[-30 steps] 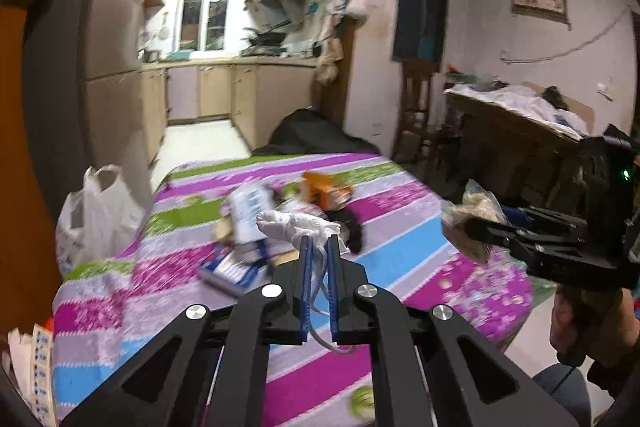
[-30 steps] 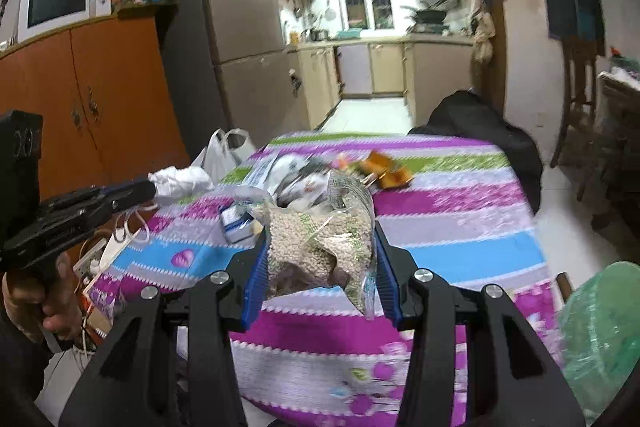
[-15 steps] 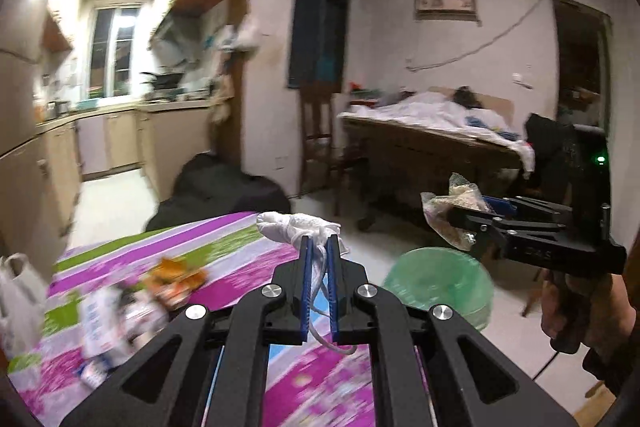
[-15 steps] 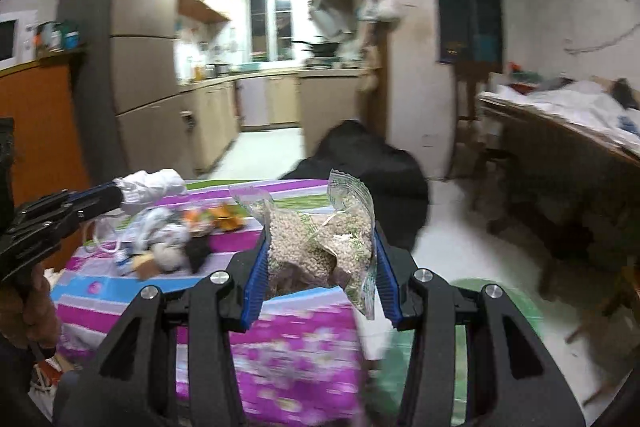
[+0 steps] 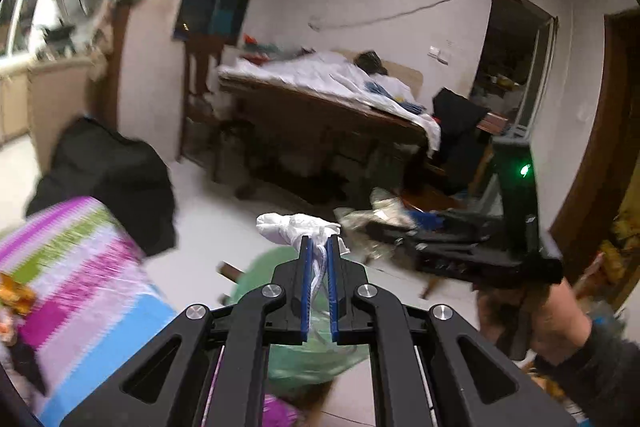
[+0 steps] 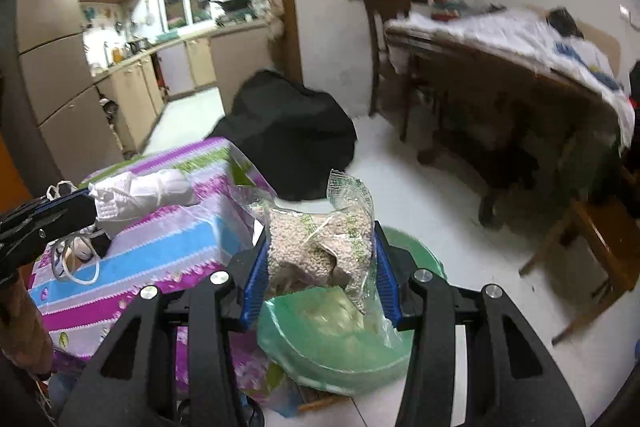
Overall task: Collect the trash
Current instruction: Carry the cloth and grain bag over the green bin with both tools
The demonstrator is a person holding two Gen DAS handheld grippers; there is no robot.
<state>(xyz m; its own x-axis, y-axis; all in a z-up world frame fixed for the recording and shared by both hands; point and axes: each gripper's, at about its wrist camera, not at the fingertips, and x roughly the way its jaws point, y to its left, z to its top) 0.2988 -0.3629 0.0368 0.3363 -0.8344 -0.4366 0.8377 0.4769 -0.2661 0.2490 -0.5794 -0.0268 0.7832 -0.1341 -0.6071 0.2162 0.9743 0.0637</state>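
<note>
Both jaws grip trash above, seemingly, a green bin (image 6: pixel 332 347).

Both grippers' views off the striped table (image 6: pixel 132 251), now over green-lined bin (image 6: pixel 340 347) (loads unchanged).

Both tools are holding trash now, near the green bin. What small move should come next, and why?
Probably move the right tool a little forward and open it. It grips the clear bag of pellets just above the green-lined bin, so the bag should fall in. The left tool, shut on the white mask, can follow.
</note>
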